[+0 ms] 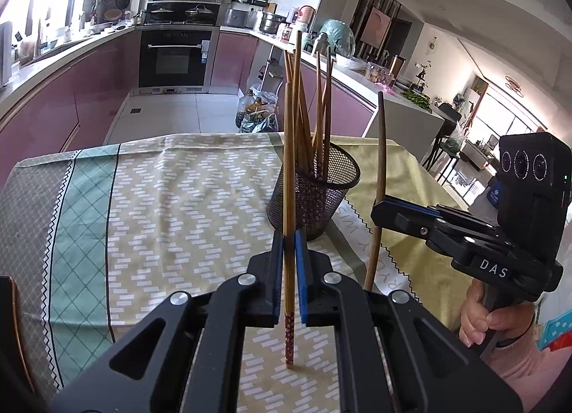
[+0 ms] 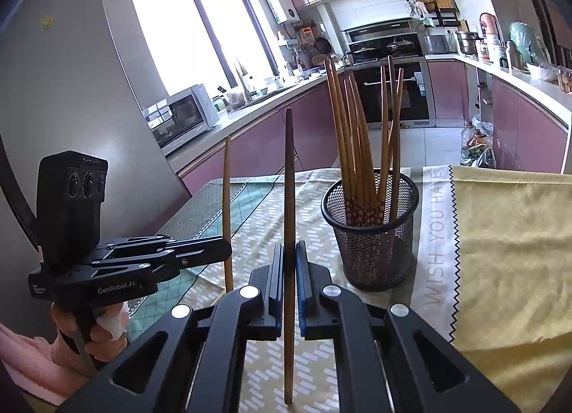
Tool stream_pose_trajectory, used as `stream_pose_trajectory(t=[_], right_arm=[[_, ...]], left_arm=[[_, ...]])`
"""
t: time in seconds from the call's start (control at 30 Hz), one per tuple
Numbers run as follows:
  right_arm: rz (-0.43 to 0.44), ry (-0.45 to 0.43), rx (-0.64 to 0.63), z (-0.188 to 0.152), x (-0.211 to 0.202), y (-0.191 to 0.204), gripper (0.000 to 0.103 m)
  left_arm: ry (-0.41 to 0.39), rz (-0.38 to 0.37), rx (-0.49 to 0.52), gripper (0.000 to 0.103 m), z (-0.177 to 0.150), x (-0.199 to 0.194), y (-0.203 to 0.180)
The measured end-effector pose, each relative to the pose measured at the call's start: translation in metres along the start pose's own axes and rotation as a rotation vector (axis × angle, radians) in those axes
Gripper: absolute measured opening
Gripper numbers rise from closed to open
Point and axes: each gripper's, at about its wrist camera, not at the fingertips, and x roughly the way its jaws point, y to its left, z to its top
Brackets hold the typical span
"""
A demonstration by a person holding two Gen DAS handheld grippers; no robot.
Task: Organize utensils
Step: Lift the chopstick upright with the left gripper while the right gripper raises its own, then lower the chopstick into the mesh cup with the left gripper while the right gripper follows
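black mesh cup [image 2: 370, 234], tan chopsticks [image 2: 354, 134], yellow cloth [image 2: 511, 234]

Chopsticks [image 1: 289, 177] look like plain matt wood, the holder [image 2: 371, 234] is black wire mesh, tablecloth [image 1: 171, 198] is soft woven cloth, and the grippers [image 2: 289, 259] look like matt black plastic.

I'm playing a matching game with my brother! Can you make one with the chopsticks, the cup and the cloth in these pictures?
Things:
1. light chopstick with patterned red end
2. dark plain chopstick
3. black mesh cup
4. yellow cloth

Where or how:
A. lies flat on the table, right of the cup
B. clamped upright in the right gripper
C. stands on the table, full of chopsticks
D. clamped upright in the left gripper

Pairs: 1-D, 2-B, 3-C, 4-A
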Motion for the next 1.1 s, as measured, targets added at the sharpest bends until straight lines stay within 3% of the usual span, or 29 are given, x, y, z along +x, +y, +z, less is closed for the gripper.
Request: stream_pose_trajectory(t=[1.1], right_arm=[[-0.019,-0.107,-0.043,0.027,-0.027,-0.003,0.005]], left_arm=[[-0.066,-0.021,0.050,0.007,0.022,-0.009,-0.021]])
